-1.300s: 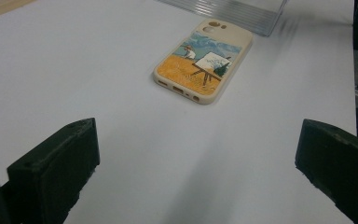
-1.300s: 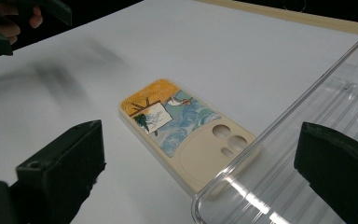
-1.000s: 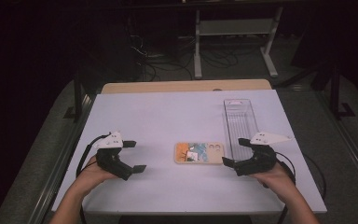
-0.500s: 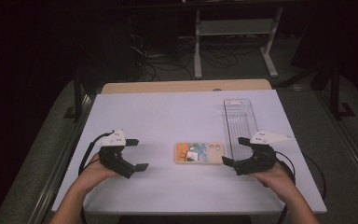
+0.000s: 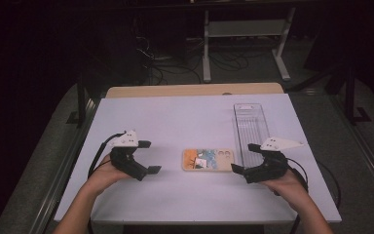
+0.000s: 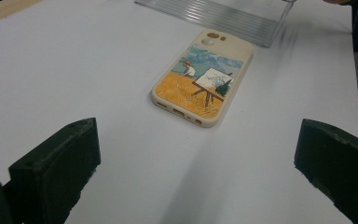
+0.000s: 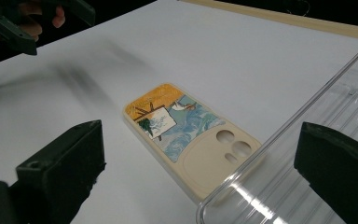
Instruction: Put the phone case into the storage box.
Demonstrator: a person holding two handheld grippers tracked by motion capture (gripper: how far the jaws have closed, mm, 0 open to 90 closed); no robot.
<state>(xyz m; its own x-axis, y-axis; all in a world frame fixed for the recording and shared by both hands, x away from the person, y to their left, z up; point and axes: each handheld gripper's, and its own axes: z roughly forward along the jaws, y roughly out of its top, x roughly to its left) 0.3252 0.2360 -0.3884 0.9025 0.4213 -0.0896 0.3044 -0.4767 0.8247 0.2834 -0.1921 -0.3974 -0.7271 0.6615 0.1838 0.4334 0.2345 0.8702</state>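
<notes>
A beige phone case (image 5: 208,159) with a painted wheat-field scene lies flat on the white table (image 5: 185,117), picture side up. My left gripper (image 5: 150,157) rests on the table to its left, jaws wide open and pointing at the case. My right gripper (image 5: 244,157) stands open on the case's right, close to its camera-hole end. In the left gripper view the case (image 6: 203,84) lies ahead, beyond the open gripper (image 6: 196,163). Seen from the right gripper view, the case (image 7: 191,135) lies between the spread jaws of that gripper (image 7: 200,158), and the left gripper (image 7: 28,18) shows far off.
A long clear plastic tray (image 5: 251,126) lies on the table's right side, running away from me; its near end almost touches the case, as the right gripper view shows (image 7: 307,154). A wooden strip (image 5: 195,90) borders the table's far edge. Cables trail from both grippers.
My left gripper has edged slightly to the right, toward the phone case. The right gripper and the case have stayed in place.
</notes>
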